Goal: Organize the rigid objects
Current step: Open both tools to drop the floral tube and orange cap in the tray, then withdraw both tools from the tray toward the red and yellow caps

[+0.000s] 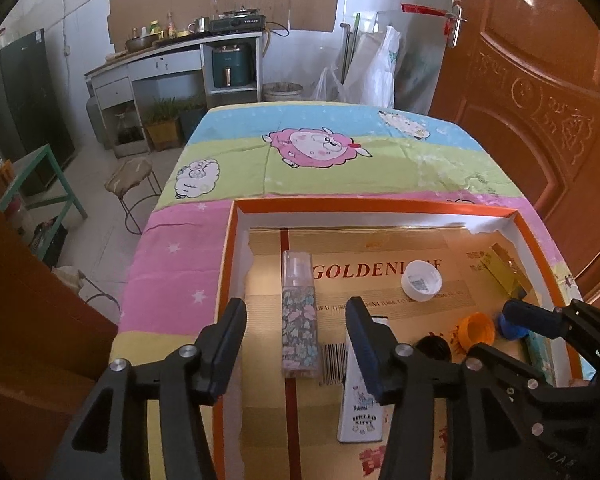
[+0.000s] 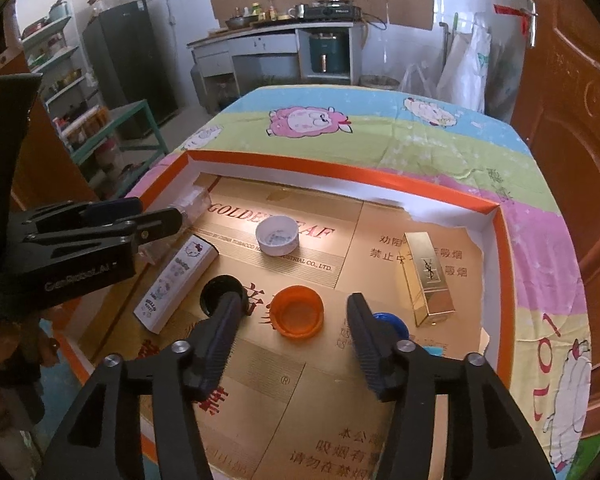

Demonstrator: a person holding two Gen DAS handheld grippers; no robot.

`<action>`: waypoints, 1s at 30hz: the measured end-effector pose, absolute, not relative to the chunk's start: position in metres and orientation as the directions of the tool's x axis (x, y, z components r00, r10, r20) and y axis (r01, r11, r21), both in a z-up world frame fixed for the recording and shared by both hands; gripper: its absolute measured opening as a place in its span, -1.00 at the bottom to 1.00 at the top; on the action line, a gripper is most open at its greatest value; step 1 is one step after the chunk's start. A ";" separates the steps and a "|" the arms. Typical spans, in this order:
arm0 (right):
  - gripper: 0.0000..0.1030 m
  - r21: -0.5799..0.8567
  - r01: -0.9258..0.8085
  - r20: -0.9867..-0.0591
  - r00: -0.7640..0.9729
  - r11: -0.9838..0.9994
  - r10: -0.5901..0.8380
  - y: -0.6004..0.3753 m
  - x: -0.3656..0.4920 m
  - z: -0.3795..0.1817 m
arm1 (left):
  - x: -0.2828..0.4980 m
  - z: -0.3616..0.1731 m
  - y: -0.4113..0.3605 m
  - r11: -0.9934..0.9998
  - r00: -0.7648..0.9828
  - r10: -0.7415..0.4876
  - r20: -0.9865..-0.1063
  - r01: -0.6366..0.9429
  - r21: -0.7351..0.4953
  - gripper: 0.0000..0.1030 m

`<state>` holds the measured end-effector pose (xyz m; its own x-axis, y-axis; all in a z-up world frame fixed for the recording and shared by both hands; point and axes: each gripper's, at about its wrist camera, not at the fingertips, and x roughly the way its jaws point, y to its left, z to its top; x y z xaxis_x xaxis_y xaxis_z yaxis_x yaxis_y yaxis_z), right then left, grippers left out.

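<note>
An orange-rimmed tray (image 1: 380, 204) lined with gold cardboard lies on the table. On its floor a floral spray bottle (image 1: 299, 320) lies lengthwise between the fingers of my left gripper (image 1: 296, 322), which is open, with its pads clear of the bottle. A white Hello Kitty box (image 1: 360, 412) lies just to the right of it. In the right wrist view, my right gripper (image 2: 294, 320) is open, and an orange cap (image 2: 298, 310) sits untouched between its fingers. A black cap (image 2: 220, 292) and a blue cap (image 2: 392, 322) flank it. A white cap (image 2: 277, 236) and a gold box (image 2: 428, 276) lie farther back.
The table wears a striped cloth with cartoon sheep (image 1: 316, 148), bare beyond the tray. A brown door (image 1: 540, 100) stands close on the right. A stool (image 1: 130, 172) and a green frame table (image 1: 40, 176) stand to the left, with a kitchen counter (image 1: 172, 48) at the back.
</note>
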<state>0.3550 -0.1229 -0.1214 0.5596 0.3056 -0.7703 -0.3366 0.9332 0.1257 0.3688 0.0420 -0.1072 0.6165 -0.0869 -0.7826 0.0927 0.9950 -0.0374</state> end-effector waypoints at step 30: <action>0.29 0.134 -0.274 -0.731 0.622 0.952 0.282 -0.143 0.280 -0.076 | 0.286 -0.063 0.044 0.991 0.671 -0.127 -0.731 0.116 -0.066 0.15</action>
